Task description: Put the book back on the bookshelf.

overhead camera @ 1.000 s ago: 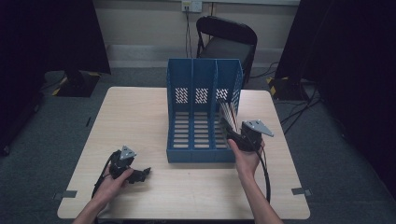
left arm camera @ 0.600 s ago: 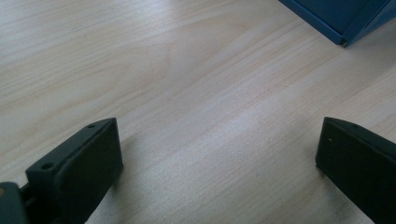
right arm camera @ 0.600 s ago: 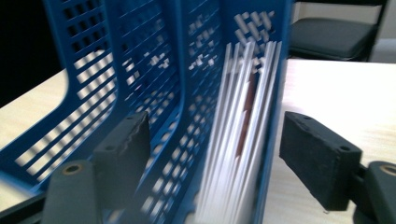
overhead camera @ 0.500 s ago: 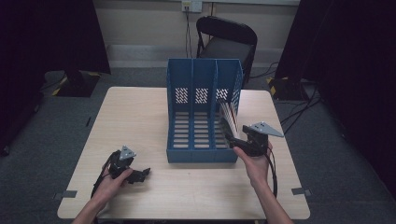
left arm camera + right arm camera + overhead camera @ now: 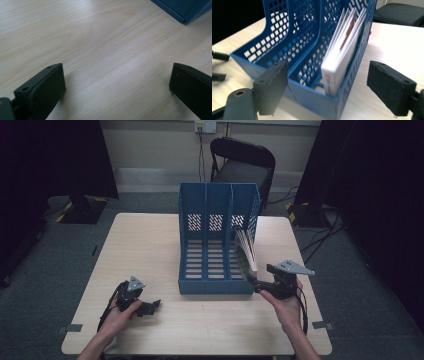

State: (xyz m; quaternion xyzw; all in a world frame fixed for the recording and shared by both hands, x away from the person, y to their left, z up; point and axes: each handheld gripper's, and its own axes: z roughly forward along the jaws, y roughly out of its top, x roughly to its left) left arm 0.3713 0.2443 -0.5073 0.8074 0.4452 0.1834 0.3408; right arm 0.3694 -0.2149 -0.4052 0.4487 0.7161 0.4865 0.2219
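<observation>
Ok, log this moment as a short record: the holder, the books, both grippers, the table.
holder: blue file holder with three slots, upright on the table
books: stack of books leaning in the slot nearest the right gripper
right gripper: just off the holder's front corner, jaws just been opening, nothing between them
left gripper: low over the table, jaws wide, nothing held
table: light wood table
</observation>
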